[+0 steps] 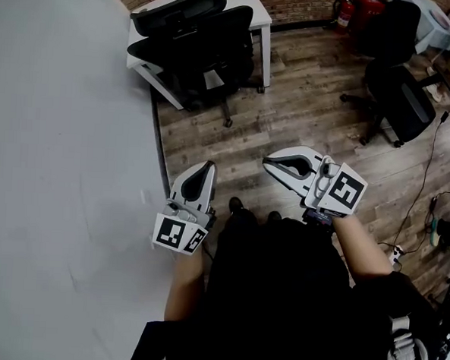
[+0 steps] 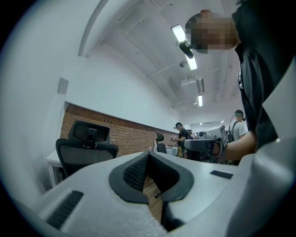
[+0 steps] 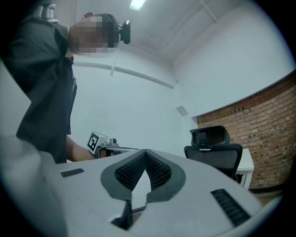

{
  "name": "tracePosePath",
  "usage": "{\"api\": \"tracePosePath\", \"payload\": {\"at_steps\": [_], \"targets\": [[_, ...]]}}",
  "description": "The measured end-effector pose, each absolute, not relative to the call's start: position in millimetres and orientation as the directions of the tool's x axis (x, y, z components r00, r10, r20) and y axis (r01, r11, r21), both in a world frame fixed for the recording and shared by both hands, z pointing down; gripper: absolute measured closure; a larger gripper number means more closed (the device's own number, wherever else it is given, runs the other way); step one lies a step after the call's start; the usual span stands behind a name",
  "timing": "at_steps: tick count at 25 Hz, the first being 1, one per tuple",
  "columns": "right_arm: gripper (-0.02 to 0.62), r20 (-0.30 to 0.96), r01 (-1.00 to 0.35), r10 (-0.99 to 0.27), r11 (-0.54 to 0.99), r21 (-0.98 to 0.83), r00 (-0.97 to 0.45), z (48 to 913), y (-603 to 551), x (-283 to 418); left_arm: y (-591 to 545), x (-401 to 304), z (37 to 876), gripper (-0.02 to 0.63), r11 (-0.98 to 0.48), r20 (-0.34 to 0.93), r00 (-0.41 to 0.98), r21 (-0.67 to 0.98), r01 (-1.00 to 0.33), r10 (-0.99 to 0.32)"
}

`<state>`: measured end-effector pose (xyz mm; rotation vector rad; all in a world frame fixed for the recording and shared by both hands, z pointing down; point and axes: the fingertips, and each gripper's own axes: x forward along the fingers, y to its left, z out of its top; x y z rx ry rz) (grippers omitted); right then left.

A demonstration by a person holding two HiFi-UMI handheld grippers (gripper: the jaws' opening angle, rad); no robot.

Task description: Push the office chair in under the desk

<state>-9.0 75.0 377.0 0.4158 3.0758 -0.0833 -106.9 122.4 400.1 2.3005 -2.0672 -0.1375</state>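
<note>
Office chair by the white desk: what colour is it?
Black office chair; best in head view.

Plank wood floor (image 1: 305, 112), brown, worn. Plain white wall (image 1: 61, 127) along the left. Brick wall (image 1: 296, 3) at the far end, with red fire extinguishers (image 1: 348, 12) at its foot. Spare black swivel chair (image 1: 403, 103) stands in the open at right, and a second dark chair (image 1: 390, 29) is just behind it. Thin black cable (image 1: 427, 169) trails over the boards on the right. Strip ceiling lights (image 2: 178, 33) are lit. Two people (image 2: 179, 132) stand far back in the room.
</note>
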Motion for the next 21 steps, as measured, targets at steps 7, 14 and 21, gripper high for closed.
{"api": "tracePosePath", "payload": {"at_steps": [7, 14, 21], "targets": [[0.589, -0.085, 0.318, 0.314, 0.947, -0.038, -0.945, 366, 88, 25, 131, -61, 402, 0.591, -0.165, -0.034, 0.162, 0.079, -0.983, -0.986], [0.589, -0.065, 0.311, 0.309, 0.950, -0.031, -0.949, 370, 96, 36, 142, -49, 400, 0.591, -0.166, -0.013, 0.165, 0.050, -0.985, -0.986], [0.589, -0.037, 0.354, 0.353, 0.935, -0.007, -0.935, 369, 109, 37, 148, -53, 399, 0.591, -0.145, -0.025, 0.143, 0.086, -0.986, -0.989]]}}
